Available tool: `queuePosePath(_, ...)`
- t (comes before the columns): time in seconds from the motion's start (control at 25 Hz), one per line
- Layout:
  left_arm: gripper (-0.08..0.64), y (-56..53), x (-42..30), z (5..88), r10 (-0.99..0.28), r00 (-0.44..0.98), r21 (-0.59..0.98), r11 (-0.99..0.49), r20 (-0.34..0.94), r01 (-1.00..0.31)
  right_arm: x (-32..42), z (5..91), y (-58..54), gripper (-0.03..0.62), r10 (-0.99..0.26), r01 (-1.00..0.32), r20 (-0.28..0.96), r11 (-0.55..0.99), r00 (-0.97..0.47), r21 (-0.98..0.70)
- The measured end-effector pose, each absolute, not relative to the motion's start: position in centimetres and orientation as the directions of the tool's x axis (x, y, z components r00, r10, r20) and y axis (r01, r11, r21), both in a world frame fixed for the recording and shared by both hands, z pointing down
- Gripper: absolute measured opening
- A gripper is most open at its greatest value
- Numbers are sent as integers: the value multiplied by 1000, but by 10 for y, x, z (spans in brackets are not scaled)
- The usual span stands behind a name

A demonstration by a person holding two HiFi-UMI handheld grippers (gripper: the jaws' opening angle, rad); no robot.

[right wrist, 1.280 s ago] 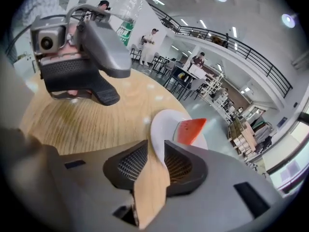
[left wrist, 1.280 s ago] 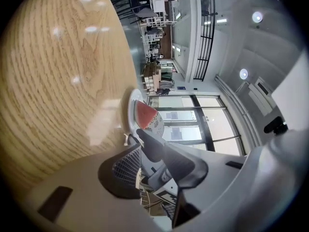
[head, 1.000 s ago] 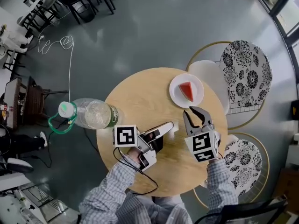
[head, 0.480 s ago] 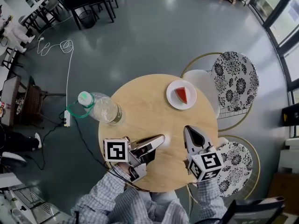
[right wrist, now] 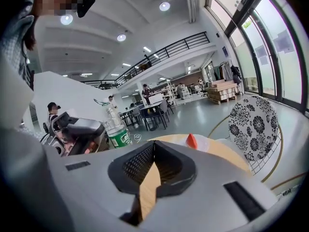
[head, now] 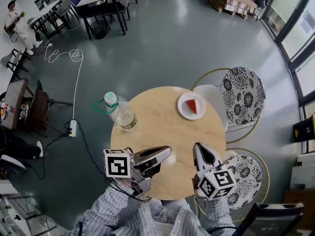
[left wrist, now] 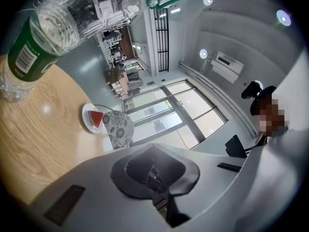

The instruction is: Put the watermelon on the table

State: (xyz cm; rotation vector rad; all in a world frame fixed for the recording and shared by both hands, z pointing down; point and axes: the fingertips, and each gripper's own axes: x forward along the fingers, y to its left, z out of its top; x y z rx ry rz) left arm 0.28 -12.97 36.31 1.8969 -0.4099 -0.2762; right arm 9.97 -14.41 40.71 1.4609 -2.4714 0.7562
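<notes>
A red watermelon slice (head: 192,105) lies on a white plate (head: 183,112) at the far right of the round wooden table (head: 162,124). Both grippers hover over the near edge, well short of the plate. My left gripper (head: 169,150) is shut and empty, pointing right across the table. My right gripper (head: 198,147) is also shut with nothing between its jaws, pointing toward the plate. The left gripper view shows the left gripper (left wrist: 153,170), with the slice (left wrist: 97,118) small beyond it. In the right gripper view the slice (right wrist: 191,140) sits past the right gripper (right wrist: 154,143).
A clear plastic water bottle (head: 120,113) with a green label stands at the table's left edge. Two floral-patterned chairs (head: 241,92) (head: 246,176) flank the table on the right. A cable and power strip (head: 72,127) lie on the grey floor at left.
Both grippers have drawn back from the plate toward the near table edge and risen. The right jaws, open a second ago, now stand together. The slice and plate have not moved.
</notes>
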Motion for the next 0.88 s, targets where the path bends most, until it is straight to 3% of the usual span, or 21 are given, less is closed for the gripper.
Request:
queuePosePath(0.6, 8, -94, 2, 293, -365, 931, 844, -504, -15, -184, 99, 312, -122, 8, -830, -812, 198, 410, -521, -416)
queuePosePath(0.88, 8, -94, -1, 274, -369, 928, 818, -549, -56, -169, 92, 301, -114, 8, -822, -804, 183, 437, -539, -404)
